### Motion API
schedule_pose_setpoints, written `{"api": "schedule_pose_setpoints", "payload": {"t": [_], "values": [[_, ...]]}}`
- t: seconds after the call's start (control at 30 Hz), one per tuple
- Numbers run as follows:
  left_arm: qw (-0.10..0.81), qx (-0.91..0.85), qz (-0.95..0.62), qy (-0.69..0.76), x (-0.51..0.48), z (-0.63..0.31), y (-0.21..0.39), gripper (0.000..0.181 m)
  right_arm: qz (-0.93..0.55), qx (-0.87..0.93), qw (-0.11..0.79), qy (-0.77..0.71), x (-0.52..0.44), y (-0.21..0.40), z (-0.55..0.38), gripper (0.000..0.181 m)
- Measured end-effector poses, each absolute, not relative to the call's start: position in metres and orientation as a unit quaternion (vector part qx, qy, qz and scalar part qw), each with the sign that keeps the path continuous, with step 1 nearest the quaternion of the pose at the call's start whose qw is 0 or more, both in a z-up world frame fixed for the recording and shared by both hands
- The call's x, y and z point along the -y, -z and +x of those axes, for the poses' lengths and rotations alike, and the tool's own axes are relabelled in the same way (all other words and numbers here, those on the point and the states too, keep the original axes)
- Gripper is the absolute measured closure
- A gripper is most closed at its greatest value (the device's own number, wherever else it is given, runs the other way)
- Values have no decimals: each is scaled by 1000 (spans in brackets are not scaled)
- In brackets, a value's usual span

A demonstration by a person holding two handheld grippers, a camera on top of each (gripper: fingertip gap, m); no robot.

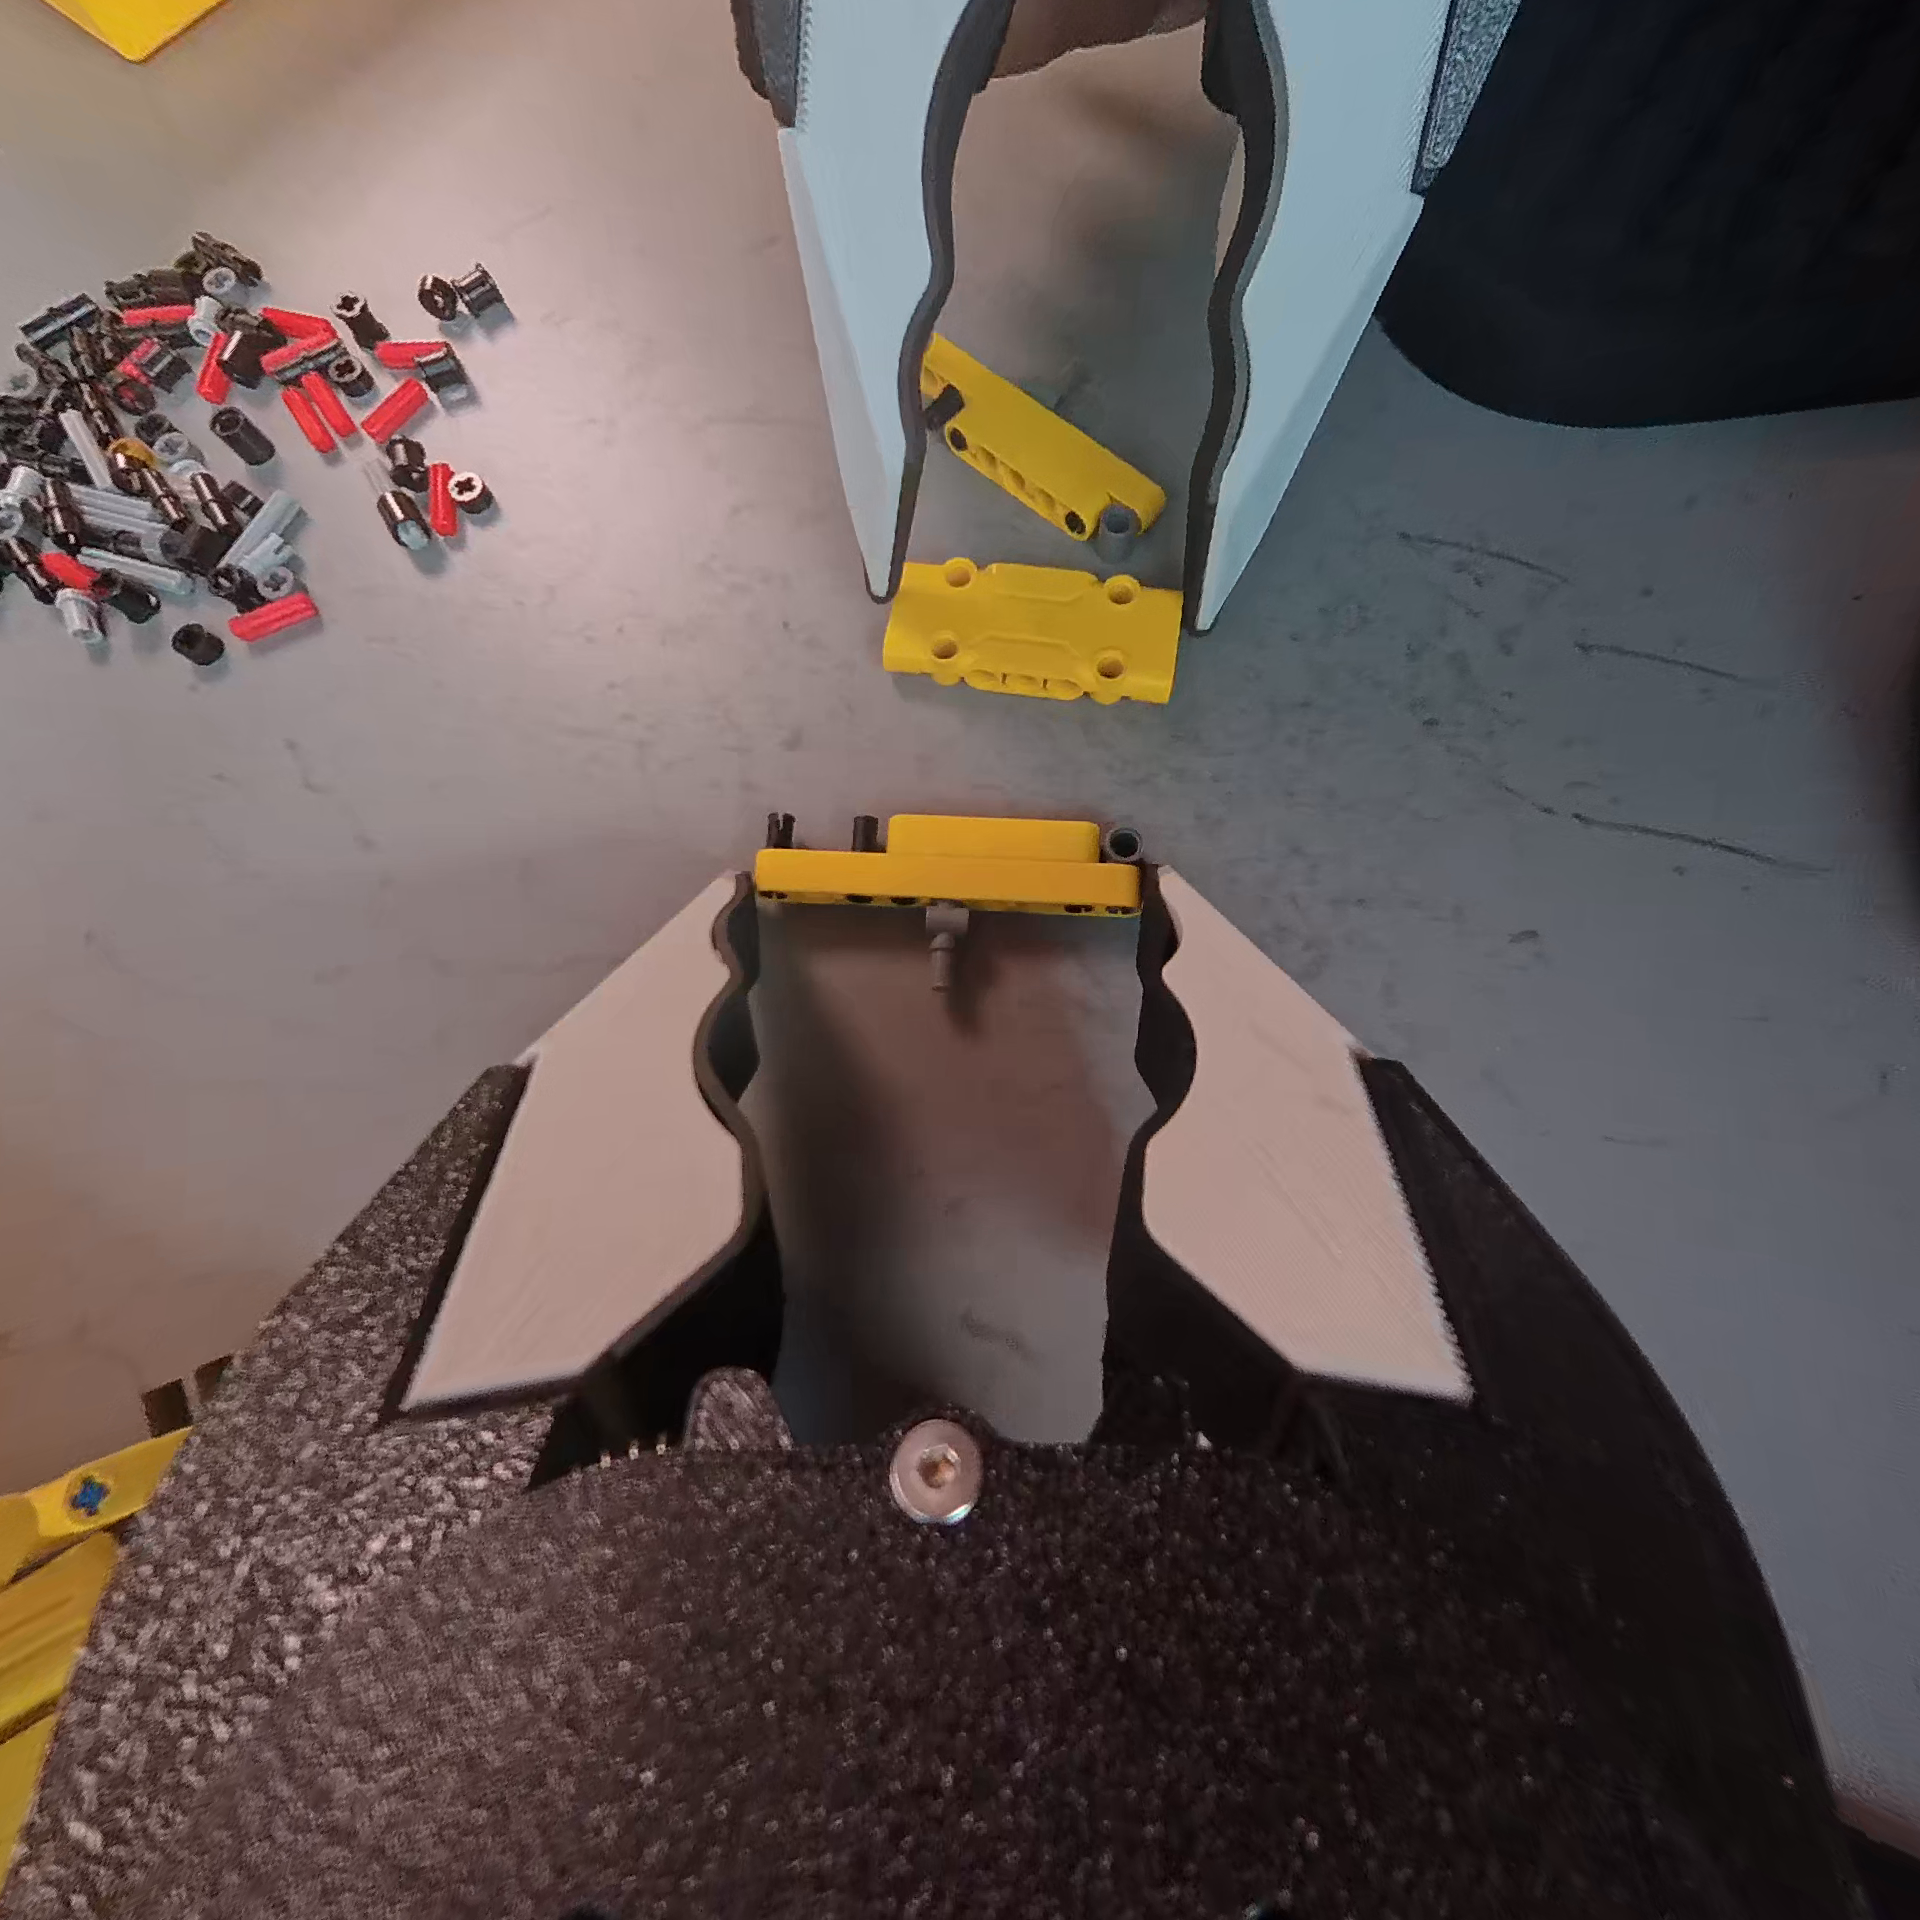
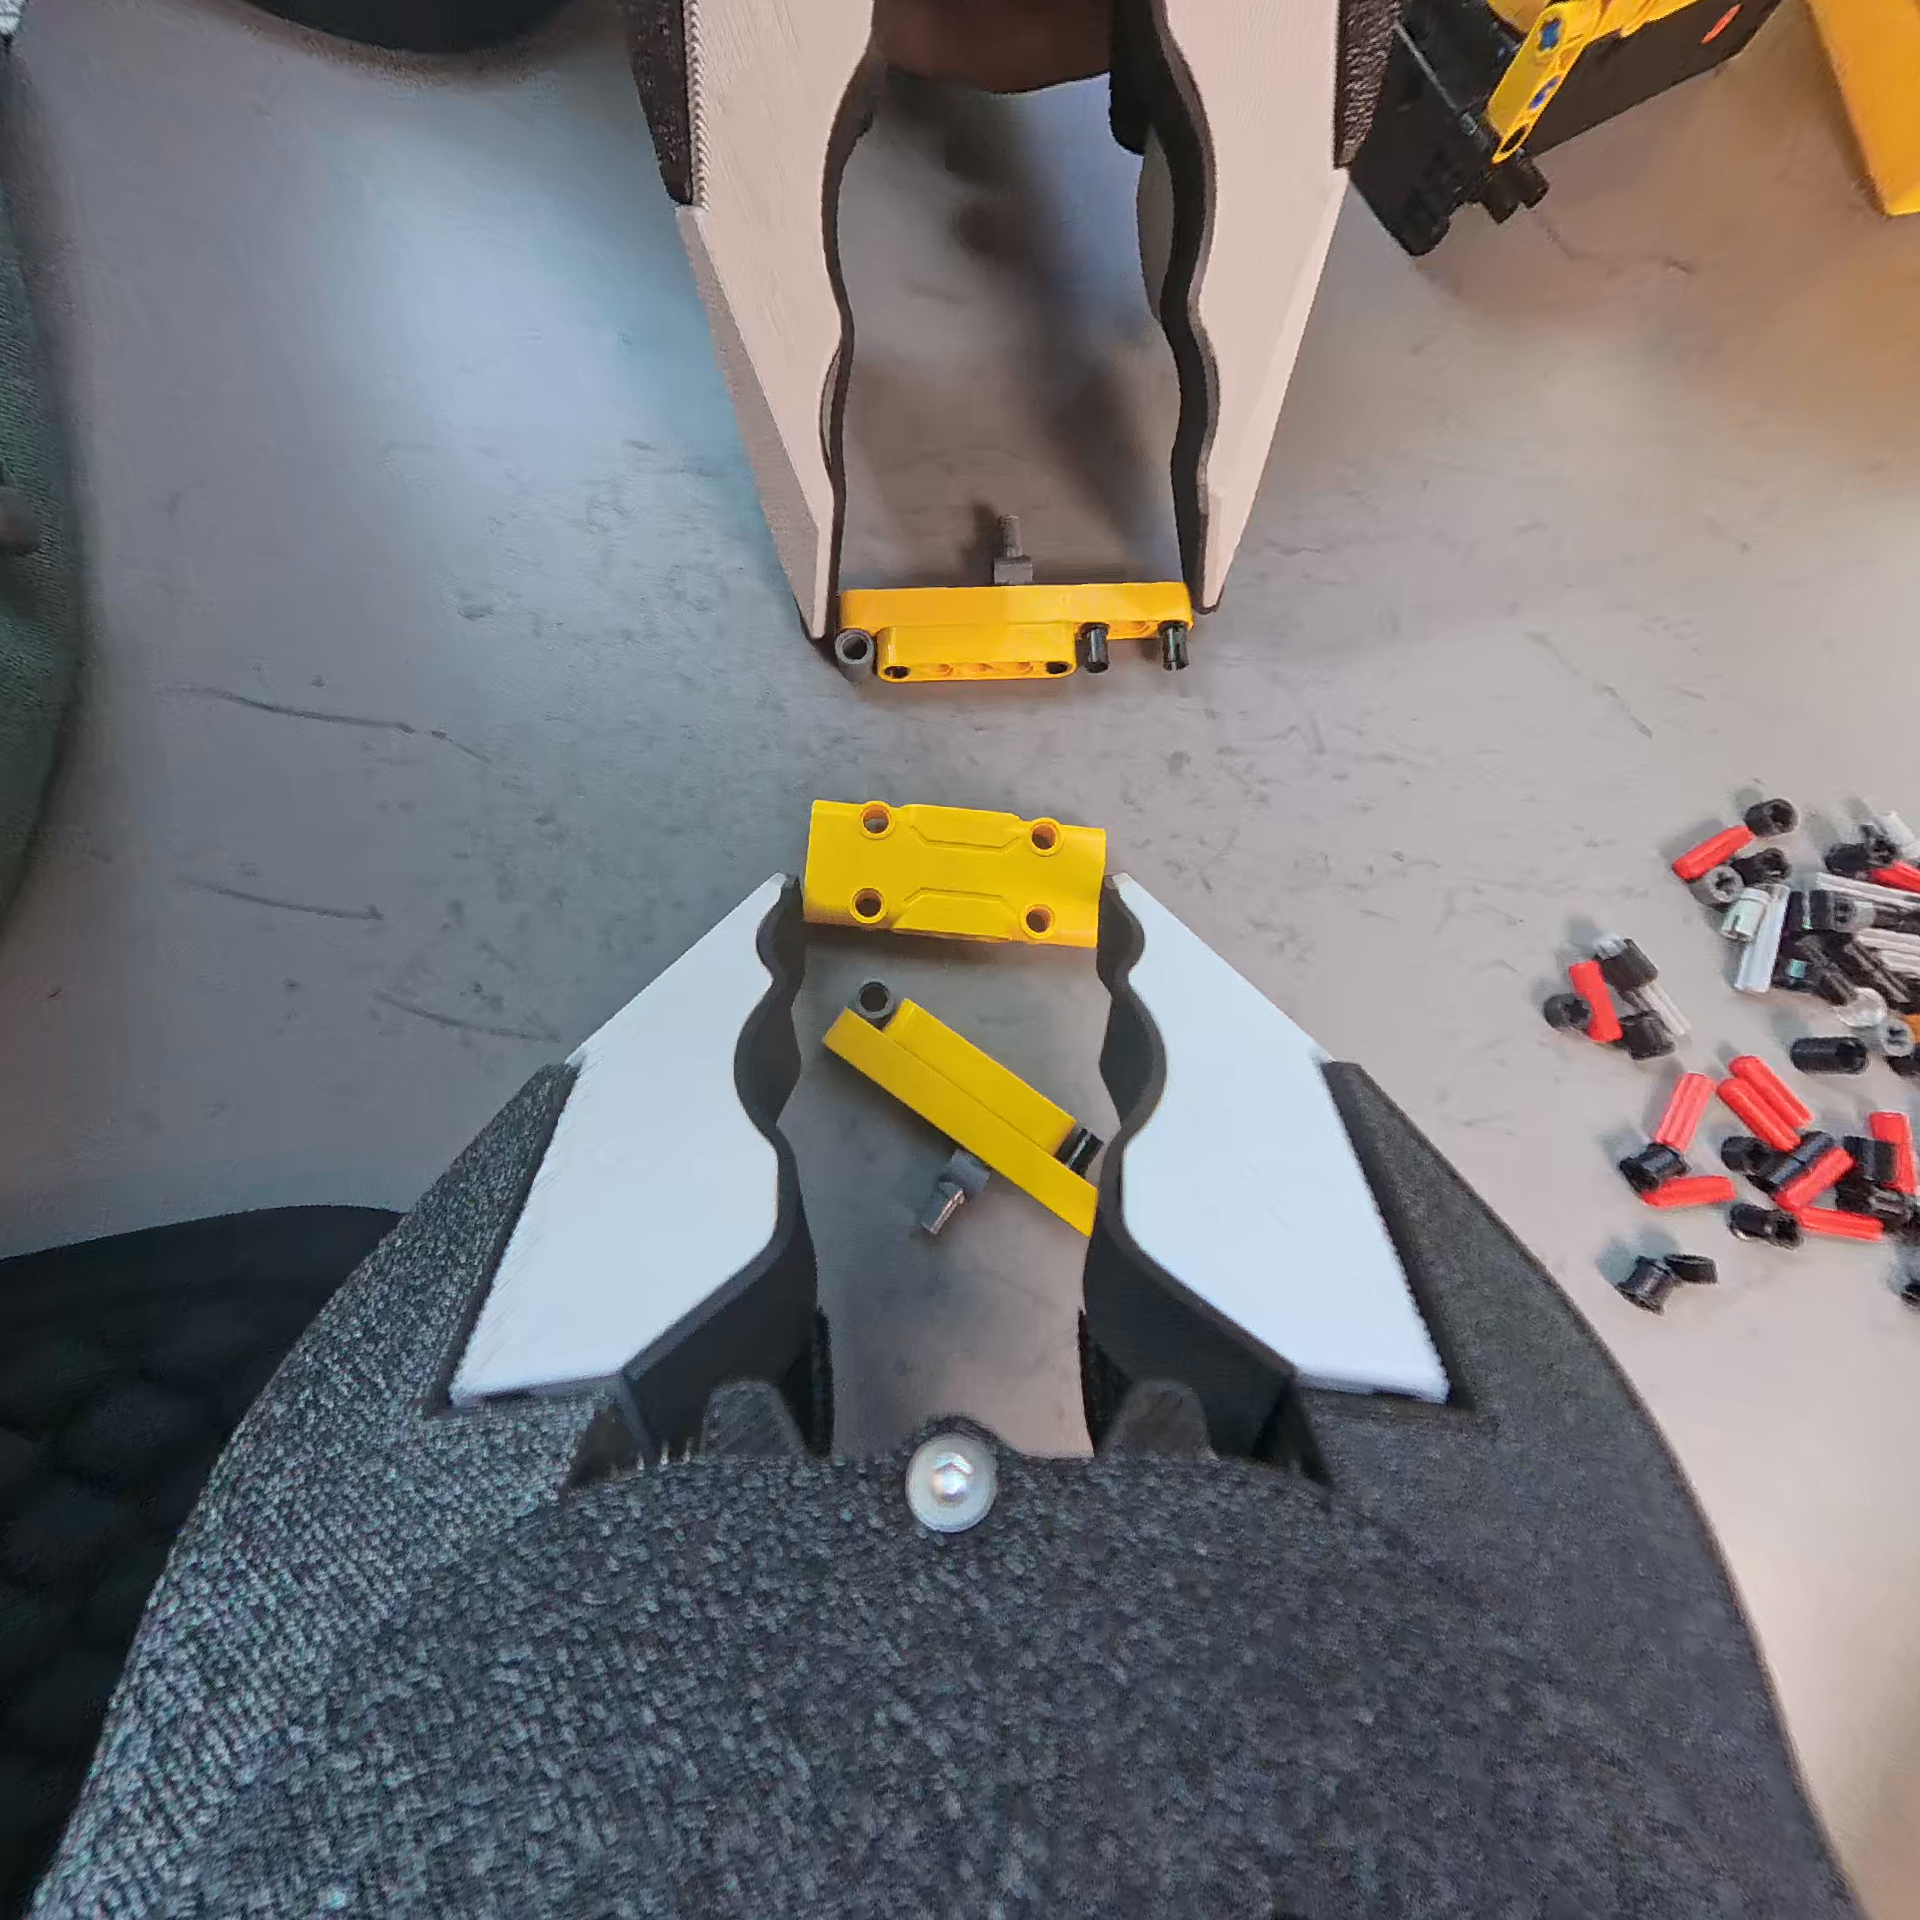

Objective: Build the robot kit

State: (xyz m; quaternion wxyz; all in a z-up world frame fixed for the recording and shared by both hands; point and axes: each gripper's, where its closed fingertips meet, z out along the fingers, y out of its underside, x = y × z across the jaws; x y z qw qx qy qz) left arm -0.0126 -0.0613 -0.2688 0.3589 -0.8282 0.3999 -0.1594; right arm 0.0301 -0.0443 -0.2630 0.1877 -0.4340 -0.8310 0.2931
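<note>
Both tools are low over the grey desk (image 1: 416, 935), facing each other tip to tip.

My left tool (image 1: 948, 894) is partly closed, fingertips clamped on the two ends of a yellow beam assembly (image 1: 945, 868) held crosswise. Black pins and a grey bush stick out of its far side, and a small grey connector hangs off the near side, between my fingers.

My right tool (image 2: 951, 899) is about the same width, tips pressed on the short ends of a flat yellow panel (image 2: 954, 873) with four holes. I can't tell if the panel is lifted or resting on the desk.

A second yellow beam assembly (image 2: 961, 1112) lies loose and diagonal on the desk between the right tool's fingers, behind the panel. It touches neither finger as far as I can see, though one end sits just beside the right-hand pad.

There's a clear gap of bare desk between panel and held beam.

A pile of small red, black and grey pins (image 1: 197, 447) is well off to the side, and a partly built yellow-black model (image 2: 1507, 114) sits behind the left tool.
</note>
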Motion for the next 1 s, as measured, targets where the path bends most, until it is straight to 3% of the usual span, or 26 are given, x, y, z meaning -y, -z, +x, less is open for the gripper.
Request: {"api": "schedule_pose_setpoints", "payload": {"t": [0.67,1.0], "values": [[348,-412,-821,190,72,-1,268,108,-413,836,209,-297,47,264,21,125],[392,-404,-807,176,65,-3,254,108,-441,805,212,-335,43,251,15,119]]}}
